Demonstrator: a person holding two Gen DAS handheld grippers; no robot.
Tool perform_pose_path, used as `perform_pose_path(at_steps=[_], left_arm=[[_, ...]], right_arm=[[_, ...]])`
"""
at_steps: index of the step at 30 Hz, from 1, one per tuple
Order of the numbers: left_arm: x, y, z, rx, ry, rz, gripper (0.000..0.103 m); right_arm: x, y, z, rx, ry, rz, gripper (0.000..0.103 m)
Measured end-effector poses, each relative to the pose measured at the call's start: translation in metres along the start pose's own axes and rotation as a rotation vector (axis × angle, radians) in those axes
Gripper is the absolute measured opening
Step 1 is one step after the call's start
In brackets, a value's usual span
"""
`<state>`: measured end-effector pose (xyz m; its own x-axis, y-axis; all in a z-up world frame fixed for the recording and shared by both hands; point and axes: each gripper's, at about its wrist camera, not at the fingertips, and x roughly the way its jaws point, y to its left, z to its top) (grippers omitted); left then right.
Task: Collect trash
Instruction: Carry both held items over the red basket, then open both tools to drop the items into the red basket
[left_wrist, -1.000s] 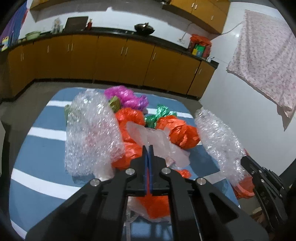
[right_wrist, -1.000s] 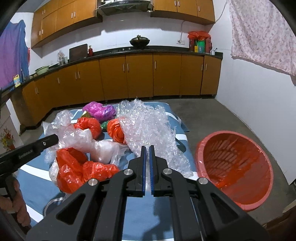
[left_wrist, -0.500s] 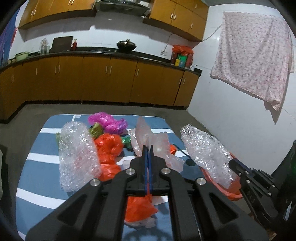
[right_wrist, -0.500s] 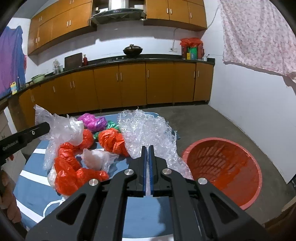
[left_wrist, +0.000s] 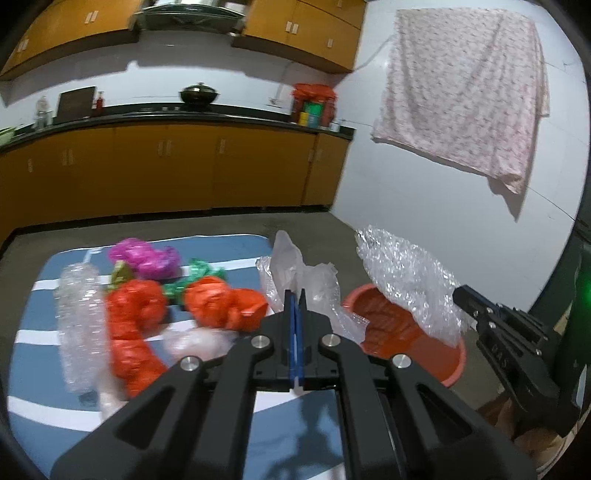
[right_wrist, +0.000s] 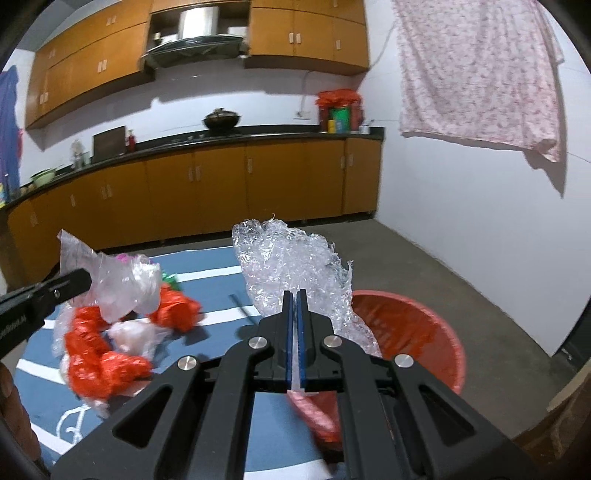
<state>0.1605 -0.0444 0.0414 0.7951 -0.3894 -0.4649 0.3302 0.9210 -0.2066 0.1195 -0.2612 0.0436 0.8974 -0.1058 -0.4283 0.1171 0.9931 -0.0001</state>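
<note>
Right wrist view: right claw (right_wrist: 294, 295) pinches bubble wrap (right_wrist: 295, 266) above the red basin (right_wrist: 436, 332); left claw (left_wrist: 294, 295) clamps a clear plastic bag (left_wrist: 299, 273).

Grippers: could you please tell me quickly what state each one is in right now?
Left gripper: closed on the clear bag.
Right gripper: closed on the bubble wrap.

Red basin (right_wrist: 439, 332) mouth open from above, far side unblocked; bubble wrap sheet (right_wrist: 295, 269) overhangs near rim. Clear plastic bag (left_wrist: 303, 280) hangs betw. basin and table (left_wrist: 229, 247). Orange bags (left_wrist: 221, 302), bubble wrap roll (left_wrist: 79, 325) crowd table center/left; bare strip at near edge.
</note>
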Motion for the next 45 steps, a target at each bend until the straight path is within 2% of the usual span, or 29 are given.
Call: perform_pose_path(at_steps=[12, 17, 26, 28, 31, 34, 36, 37, 39, 41, 42, 45], left_arm=[[0.066, -0.077, -0.006, 0.077, 0.083, -0.137, 0.003], [0.095, -0.101, -0.014, 0.100, 0.129, -0.173, 0.003], [0.132, -0.122, -0.023, 0.128, 0.185, -0.204, 0.004], [0.137, -0.122, -0.025, 0.122, 0.193, -0.201, 0.008], [0.143, -0.119, -0.028, 0.107, 0.206, -0.193, 0.034], [0.144, -0.112, -0.031, 0.092, 0.216, -0.182, 0.039], [0.140, -0.105, -0.033, 0.088, 0.212, -0.159, 0.044], [0.138, -0.102, -0.033, 0.086, 0.206, -0.148, 0.047], [0.129, -0.090, -0.032, 0.075, 0.186, -0.115, 0.056], [0.120, -0.082, -0.032, 0.065, 0.166, -0.088, 0.066], [0.115, -0.077, -0.032, 0.061, 0.157, -0.073, 0.068], [0.098, -0.065, -0.032, 0.054, 0.131, -0.016, 0.079]], right_arm=[[0.013, -0.057, -0.011, 0.059, 0.034, -0.105, 0.002], [0.021, -0.072, -0.015, 0.081, 0.050, -0.127, 0.003], [0.032, -0.093, -0.018, 0.117, 0.066, -0.145, 0.003], [0.034, -0.091, -0.018, 0.120, 0.070, -0.130, 0.003], [0.034, -0.092, -0.021, 0.132, 0.076, -0.103, 0.004], [0.033, -0.096, -0.025, 0.135, 0.087, -0.113, 0.015], [0.029, -0.100, -0.028, 0.146, 0.087, -0.127, 0.035], [0.028, -0.103, -0.028, 0.150, 0.084, -0.135, 0.042], [0.022, -0.108, -0.028, 0.156, 0.067, -0.166, 0.064], [0.015, -0.108, -0.028, 0.155, 0.048, -0.191, 0.073], [0.012, -0.107, -0.029, 0.155, 0.043, -0.200, 0.080], [0.006, -0.104, -0.028, 0.153, 0.029, -0.210, 0.092]])
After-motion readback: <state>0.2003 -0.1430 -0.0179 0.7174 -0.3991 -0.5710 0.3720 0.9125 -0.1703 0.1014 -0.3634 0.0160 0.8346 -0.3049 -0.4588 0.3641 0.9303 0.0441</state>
